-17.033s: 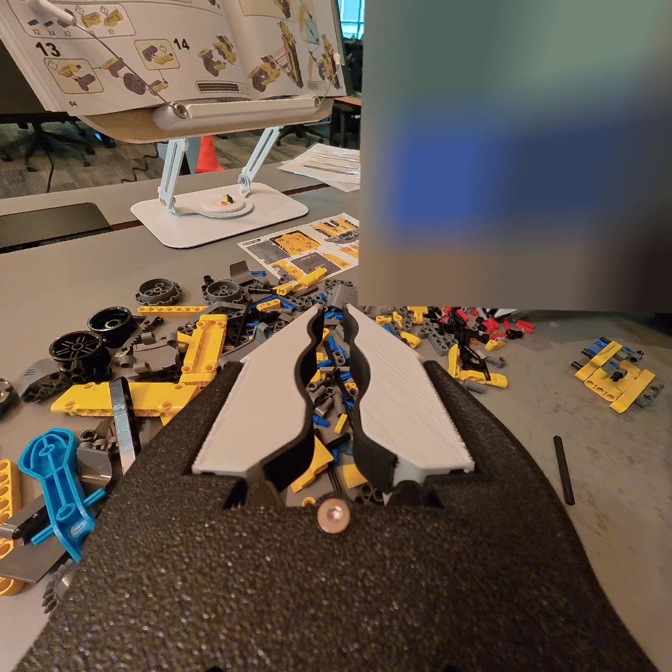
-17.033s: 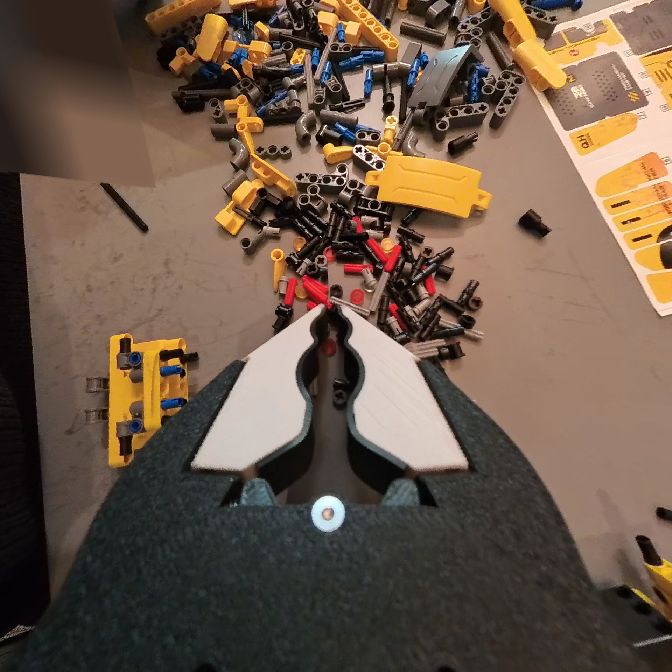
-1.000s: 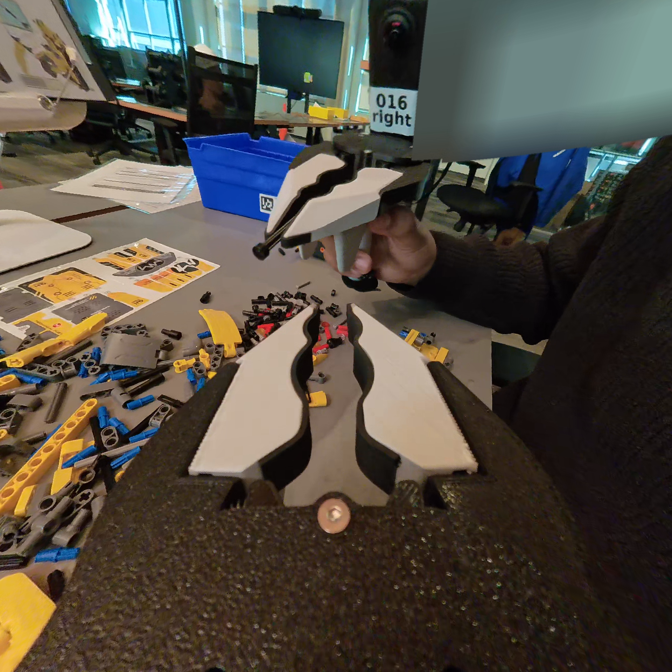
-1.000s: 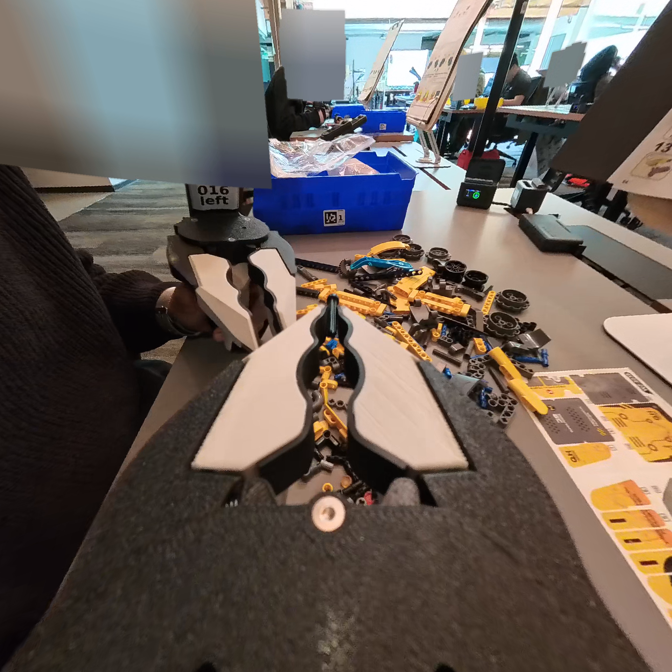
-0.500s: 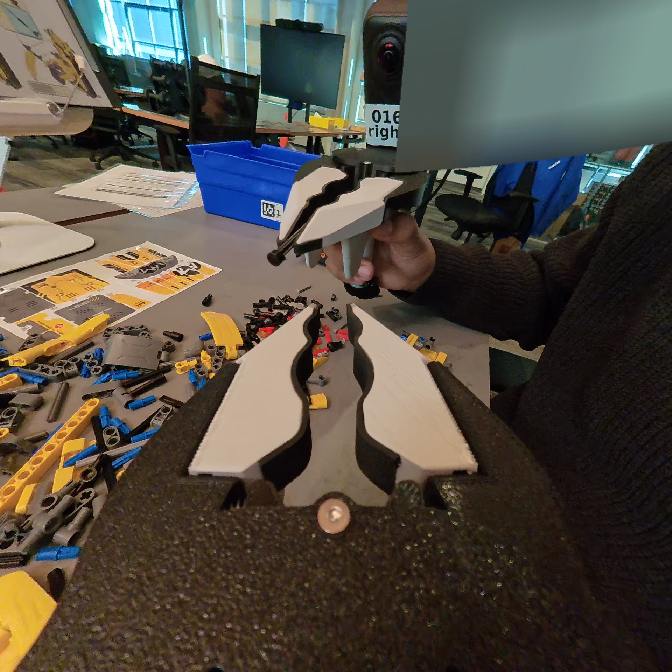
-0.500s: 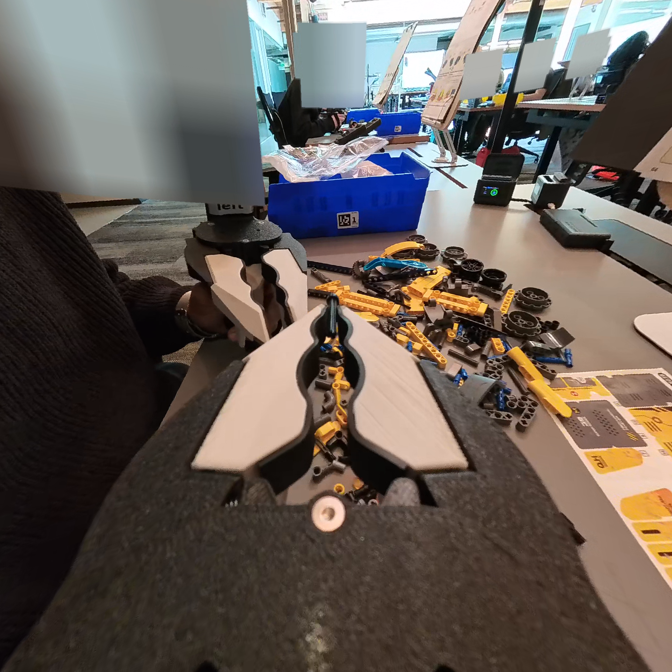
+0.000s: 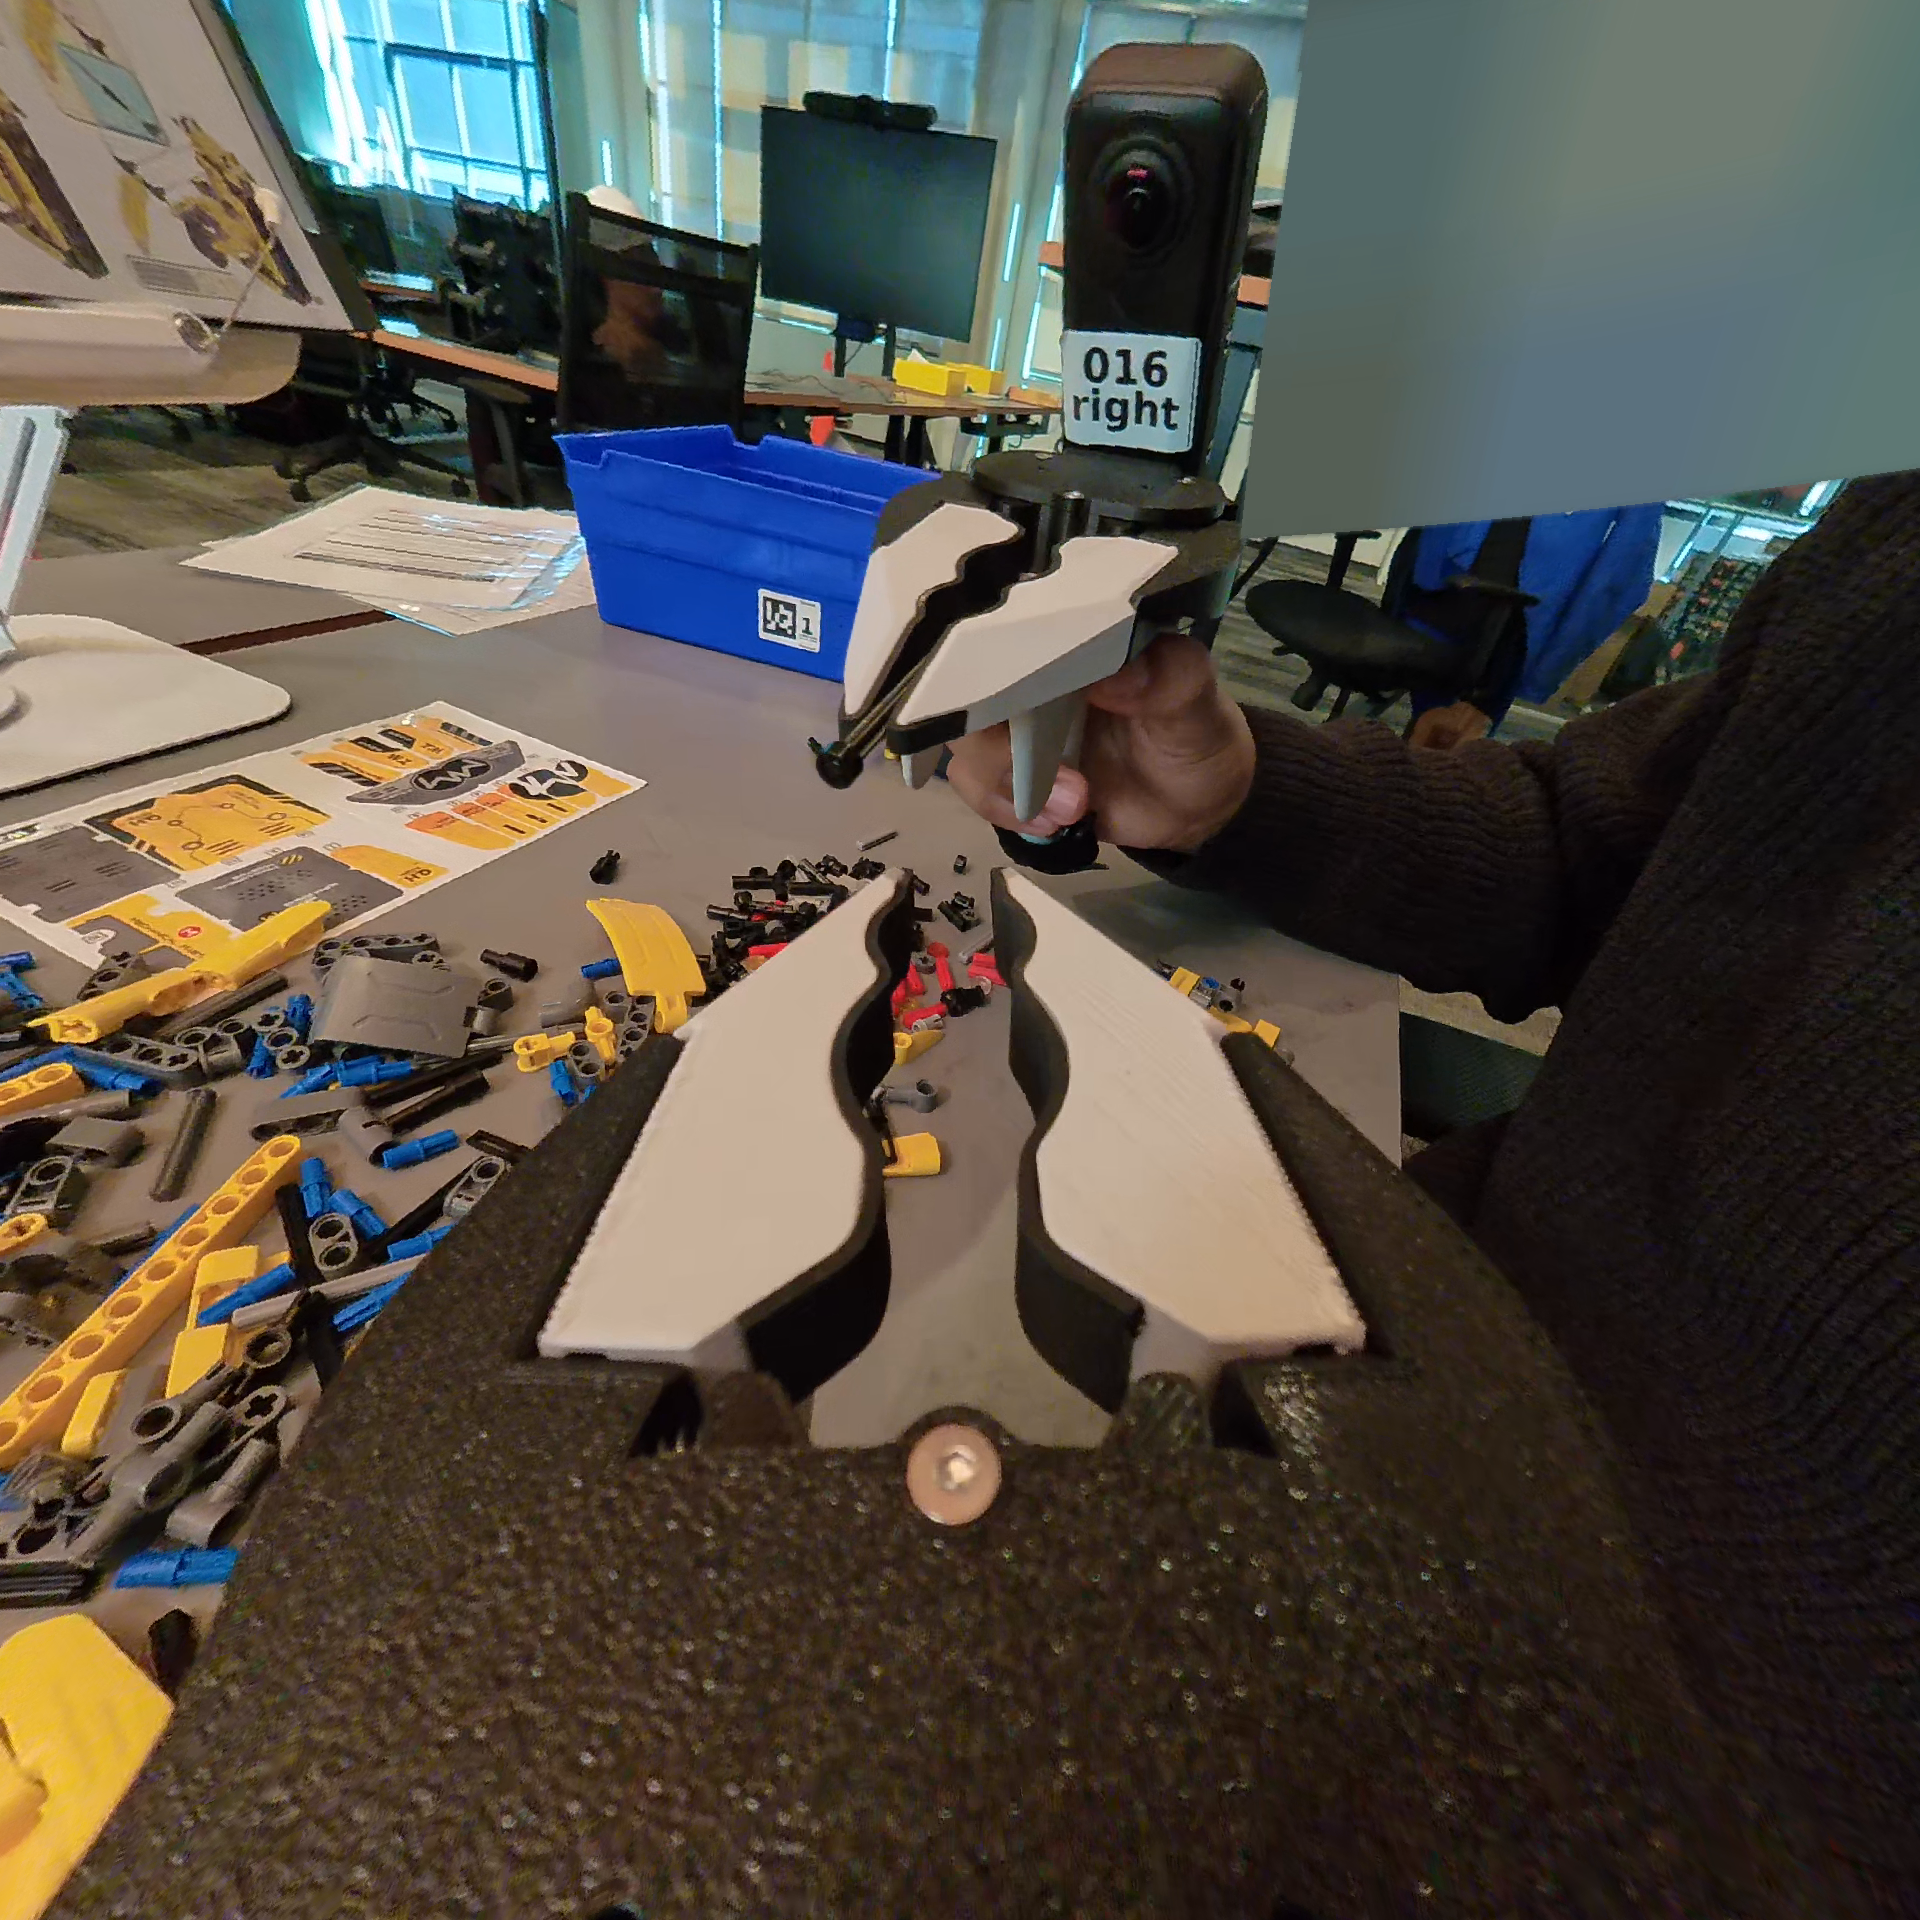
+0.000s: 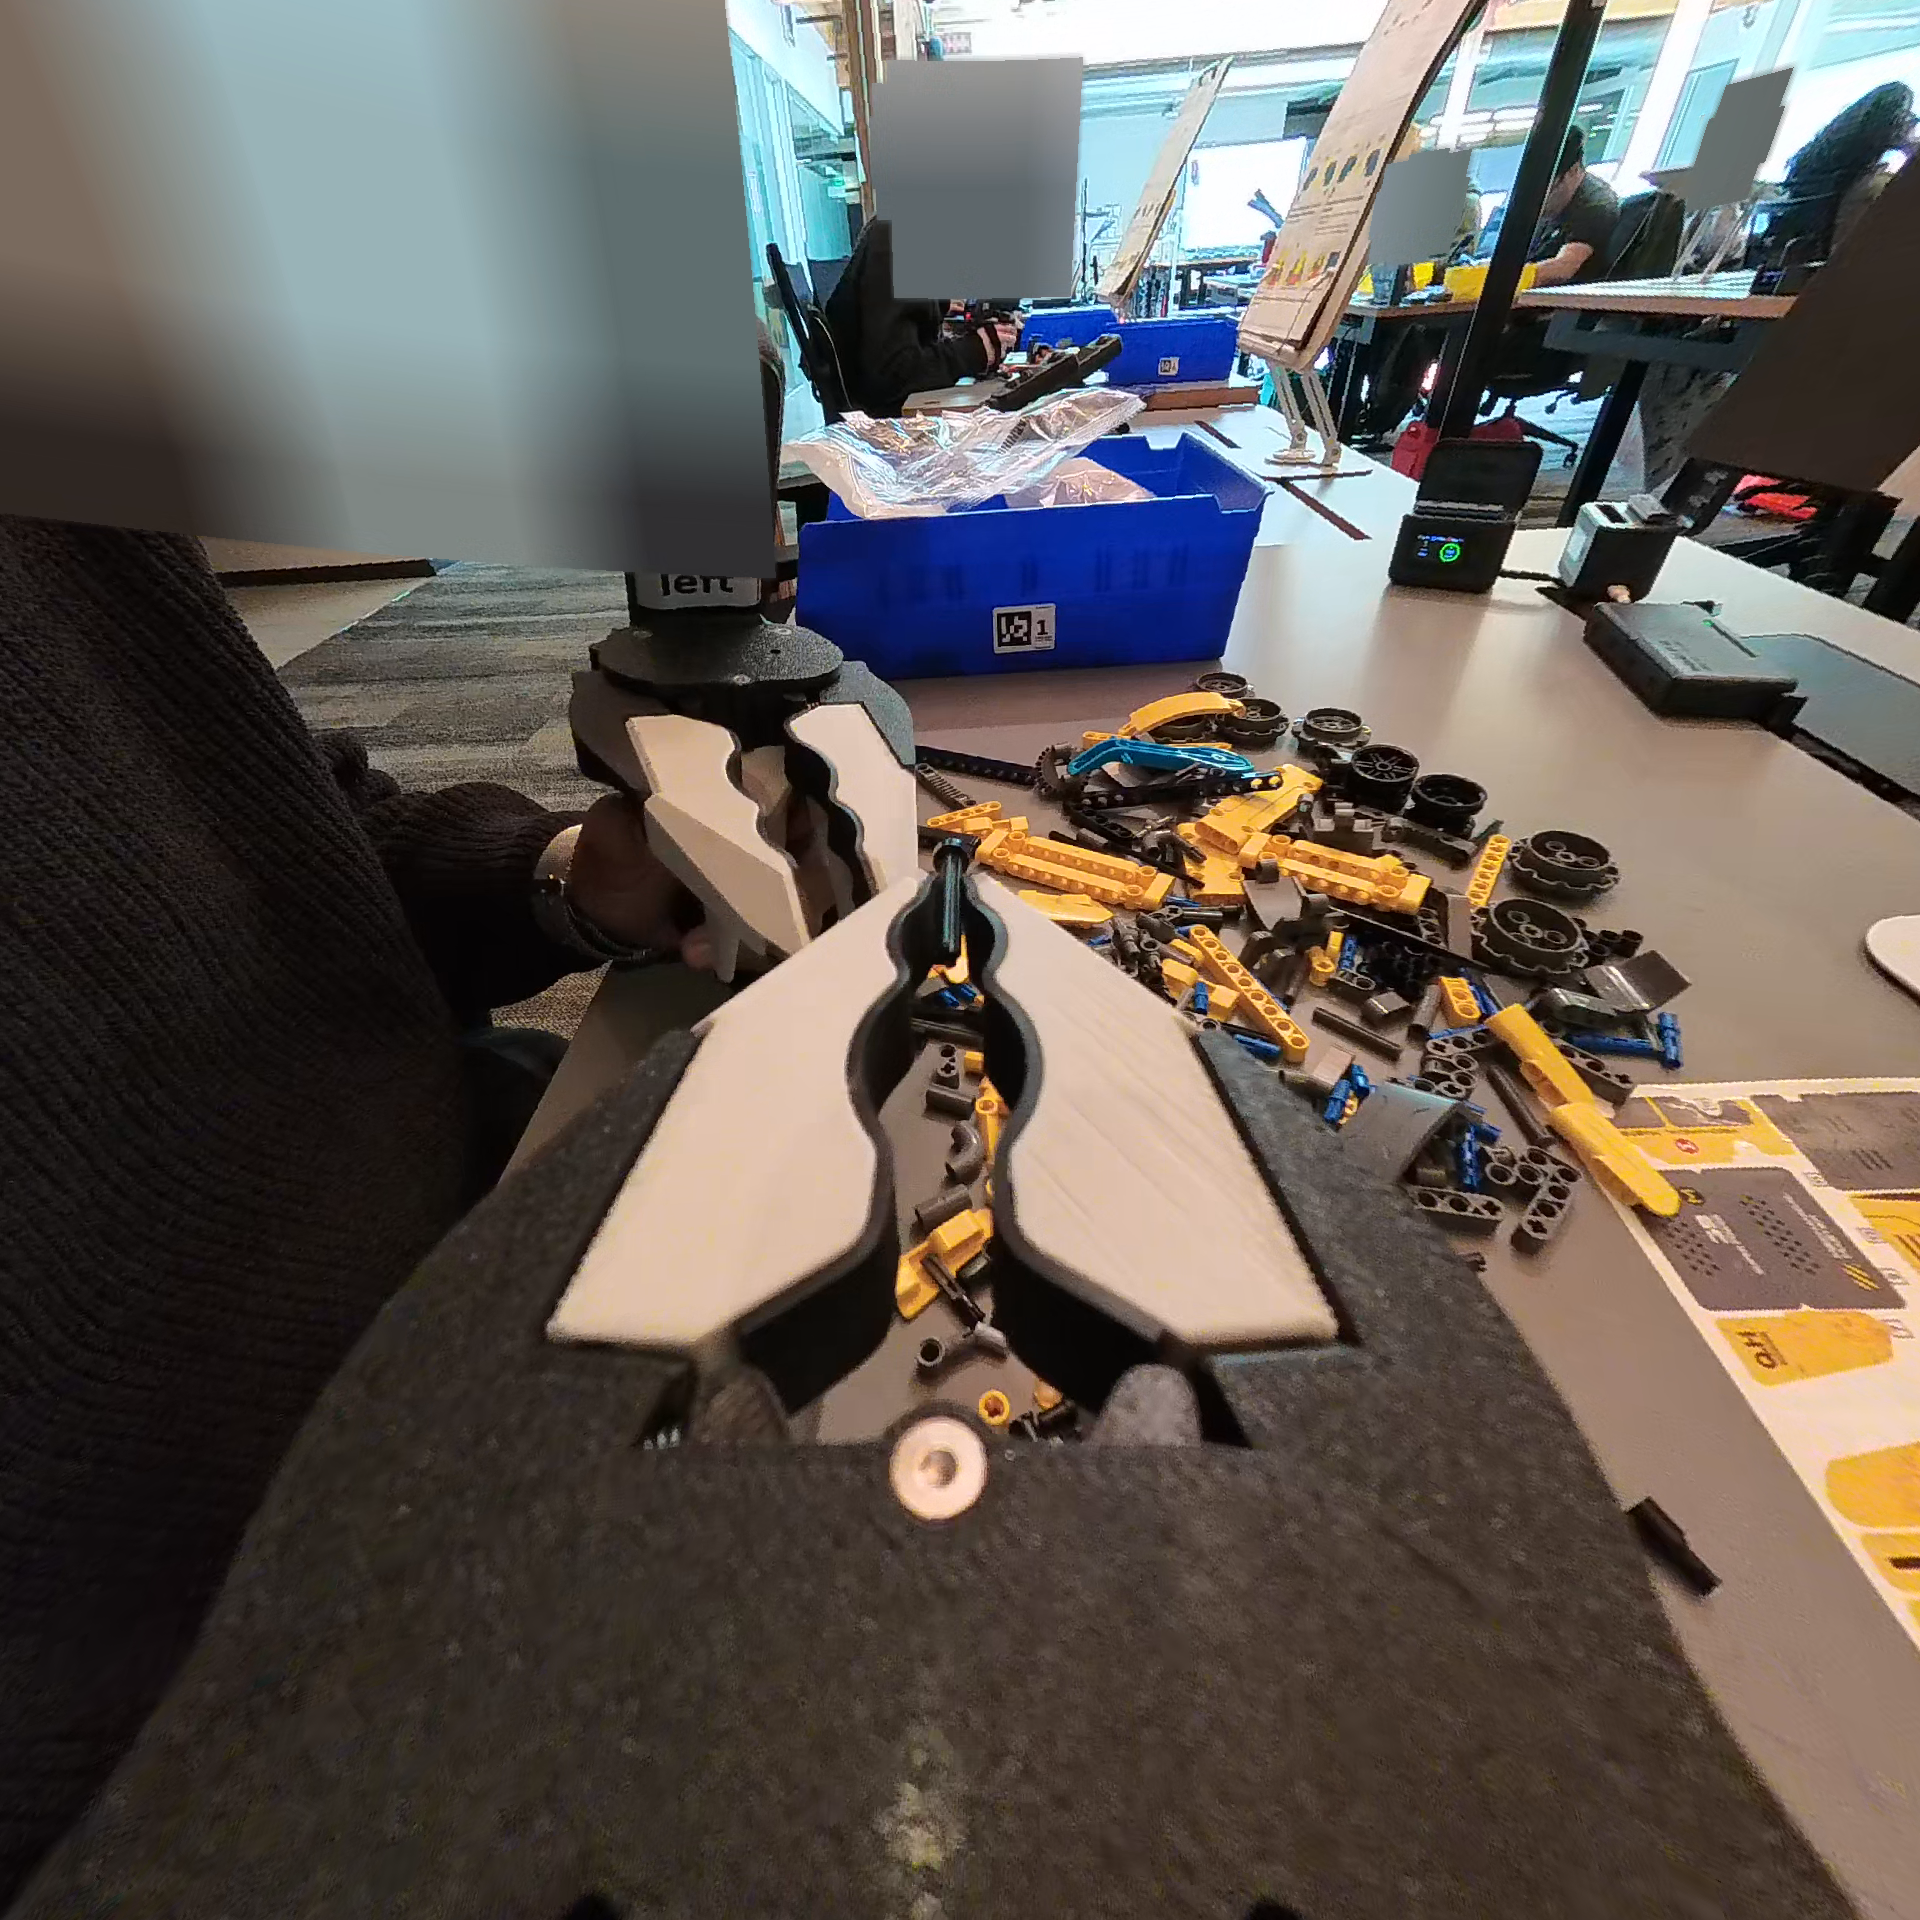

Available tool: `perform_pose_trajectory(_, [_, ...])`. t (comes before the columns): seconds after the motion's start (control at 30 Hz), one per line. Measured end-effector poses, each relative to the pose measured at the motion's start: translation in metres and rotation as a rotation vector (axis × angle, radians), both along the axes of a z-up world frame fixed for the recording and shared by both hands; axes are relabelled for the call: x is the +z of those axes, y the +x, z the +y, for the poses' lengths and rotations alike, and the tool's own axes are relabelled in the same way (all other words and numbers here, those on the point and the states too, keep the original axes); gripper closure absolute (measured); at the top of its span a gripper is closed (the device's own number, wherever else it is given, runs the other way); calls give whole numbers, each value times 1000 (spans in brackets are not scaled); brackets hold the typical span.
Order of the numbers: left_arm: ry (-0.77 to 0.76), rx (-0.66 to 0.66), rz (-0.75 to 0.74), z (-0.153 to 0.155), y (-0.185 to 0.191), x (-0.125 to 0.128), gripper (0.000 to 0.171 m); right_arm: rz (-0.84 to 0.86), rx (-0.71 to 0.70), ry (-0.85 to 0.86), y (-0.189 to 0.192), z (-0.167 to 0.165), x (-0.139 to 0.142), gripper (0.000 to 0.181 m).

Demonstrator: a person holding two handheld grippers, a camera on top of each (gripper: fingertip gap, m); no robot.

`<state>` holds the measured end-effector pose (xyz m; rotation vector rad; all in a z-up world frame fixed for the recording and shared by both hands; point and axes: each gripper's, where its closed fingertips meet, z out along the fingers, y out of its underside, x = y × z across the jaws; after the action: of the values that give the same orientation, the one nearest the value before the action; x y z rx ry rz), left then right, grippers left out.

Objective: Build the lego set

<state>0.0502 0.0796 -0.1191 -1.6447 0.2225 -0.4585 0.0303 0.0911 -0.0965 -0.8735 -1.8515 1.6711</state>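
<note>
A thin black plastic pin (image 8: 948, 902) is pinched at the tips of the right gripper (image 8: 940, 904), whose jaws are pressed together on it, lifted above the grey desk (image 8: 1683, 914). In the left wrist view the same pin (image 7: 844, 756) juts from that gripper (image 7: 883, 732), gripped by a hand (image 7: 1153, 758). The left gripper (image 7: 951, 883) hangs over small red and black pins (image 7: 935, 982), its jaws spread and empty. Yellow, grey and blue building-toy parts (image 8: 1299, 935) lie scattered nearby, before a blue plastic bin (image 8: 1029, 582).
</note>
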Motion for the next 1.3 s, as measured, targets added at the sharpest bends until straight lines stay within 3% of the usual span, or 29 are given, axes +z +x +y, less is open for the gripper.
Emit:
perform_pose_trajectory(0.8, [59,56,1,-2,-10,9,154,-40,93,-5,6,-14,-10,177])
perform_pose_trajectory(1.3, [67,3,-30,-5,-3,12,158,-31,144,-24,10,-18,-11,176])
